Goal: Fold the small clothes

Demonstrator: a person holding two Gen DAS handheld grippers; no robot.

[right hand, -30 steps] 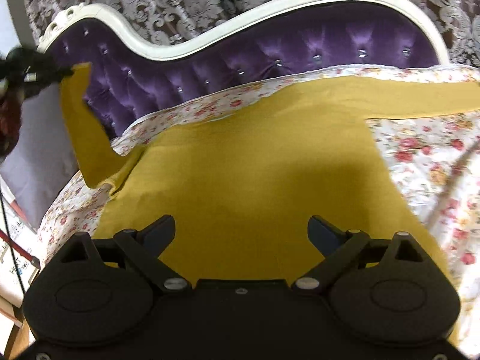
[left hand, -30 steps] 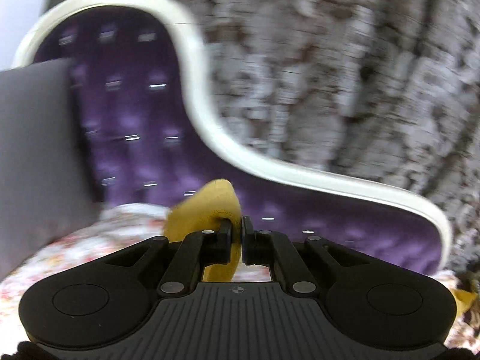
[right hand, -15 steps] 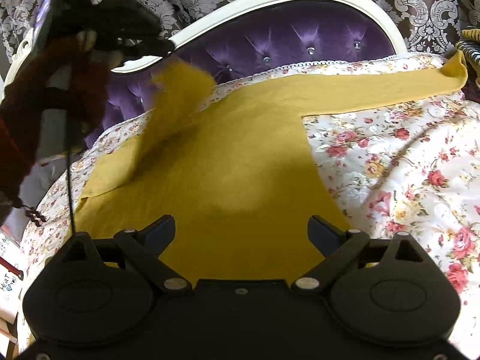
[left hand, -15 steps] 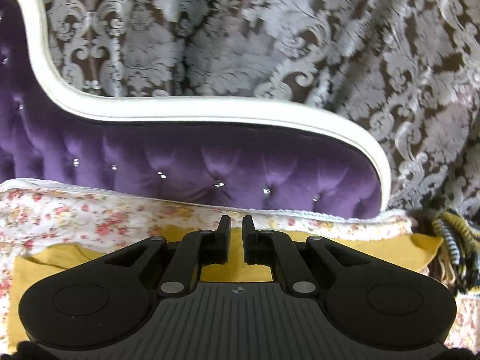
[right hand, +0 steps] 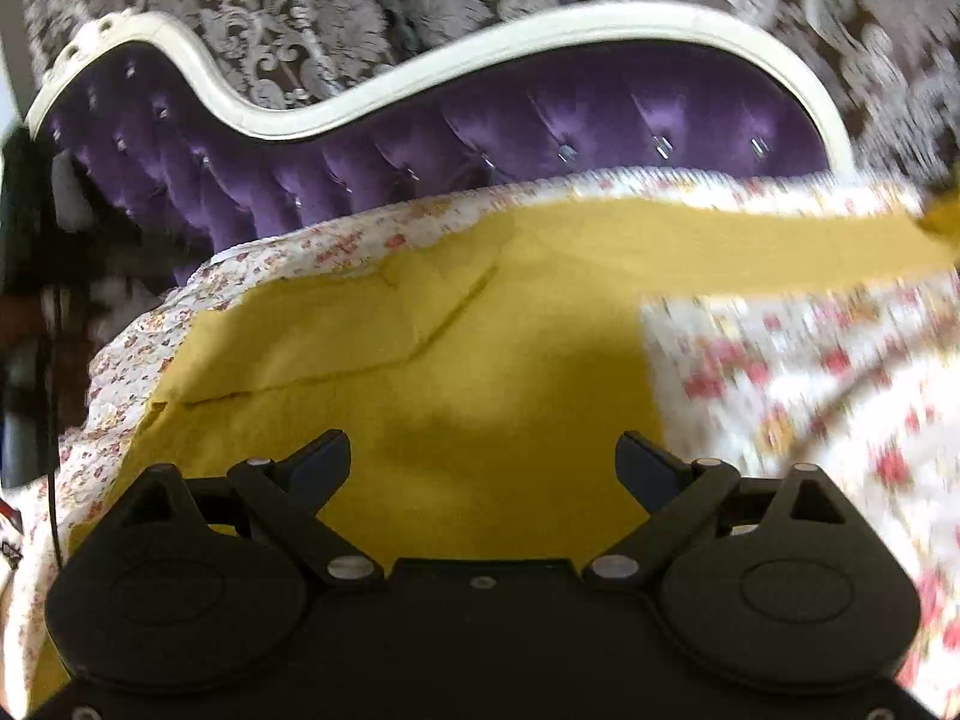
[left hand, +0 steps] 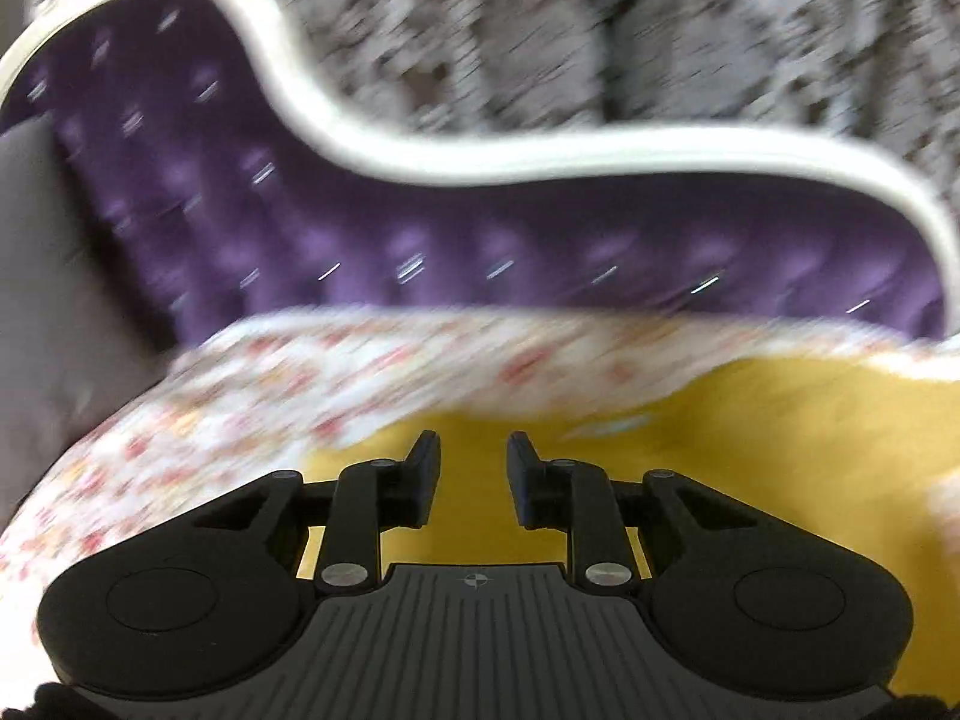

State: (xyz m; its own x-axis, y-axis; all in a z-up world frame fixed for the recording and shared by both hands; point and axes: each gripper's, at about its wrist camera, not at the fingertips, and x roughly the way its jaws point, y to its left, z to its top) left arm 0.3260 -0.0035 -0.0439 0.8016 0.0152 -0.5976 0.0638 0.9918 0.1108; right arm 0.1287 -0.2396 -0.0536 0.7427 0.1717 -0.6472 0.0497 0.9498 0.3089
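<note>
Left sleeve now lies folded across the flat mustard-yellow knit top (right hand: 480, 372) on the floral quilt (right hand: 810, 372), left gripper (left hand: 471, 459) released, jaws slightly apart, right gripper (right hand: 483, 459) wide open, empty; soft, light, limp cloth, best pinched at the far sleeve's cuff.

Home bedroom, tufted purple headboard (right hand: 540, 120) (white-framed), floral bedspread (right hand: 810, 372)

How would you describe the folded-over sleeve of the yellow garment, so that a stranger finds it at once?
Start at the purple tufted sofa back with its white frame. Below it lies a floral sheet, and on that a mustard-yellow garment. The folded sleeve is the flap lying across the garment's left shoulder, edged by a visible crease, unlike the other sleeve, which stretches out flat to the right.
</note>
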